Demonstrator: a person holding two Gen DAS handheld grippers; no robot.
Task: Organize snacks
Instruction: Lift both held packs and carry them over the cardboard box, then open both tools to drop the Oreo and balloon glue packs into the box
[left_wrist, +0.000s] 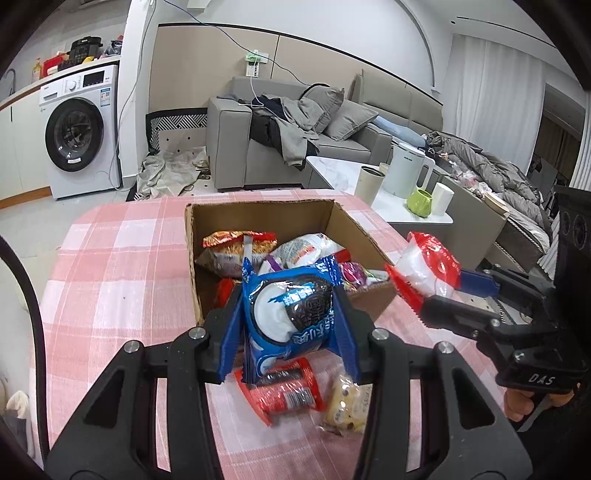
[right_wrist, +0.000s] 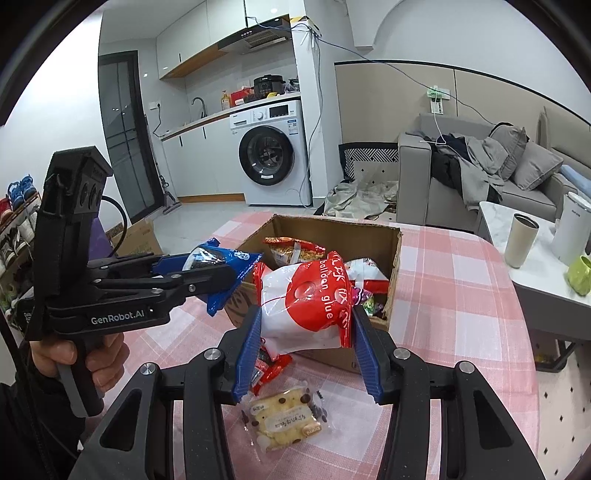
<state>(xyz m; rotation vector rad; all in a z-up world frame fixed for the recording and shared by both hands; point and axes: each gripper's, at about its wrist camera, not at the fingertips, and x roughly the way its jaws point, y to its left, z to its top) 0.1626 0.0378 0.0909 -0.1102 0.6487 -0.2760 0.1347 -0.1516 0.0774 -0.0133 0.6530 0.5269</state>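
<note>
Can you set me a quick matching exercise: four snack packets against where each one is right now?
Things:
1. blue cookie packet
2. red-and-white packet
3. yellow cake packet
4. noodle packet

Places:
a. inside the cardboard box
b. held in the left gripper
c. lying on the tablecloth
d. held in the right gripper

Pairs: 1-b, 2-d, 3-c, 4-a

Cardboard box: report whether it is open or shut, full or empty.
Open and partly filled: the cardboard box has no lid or flaps over it, and several snack packets lie inside, below its rim.
</note>
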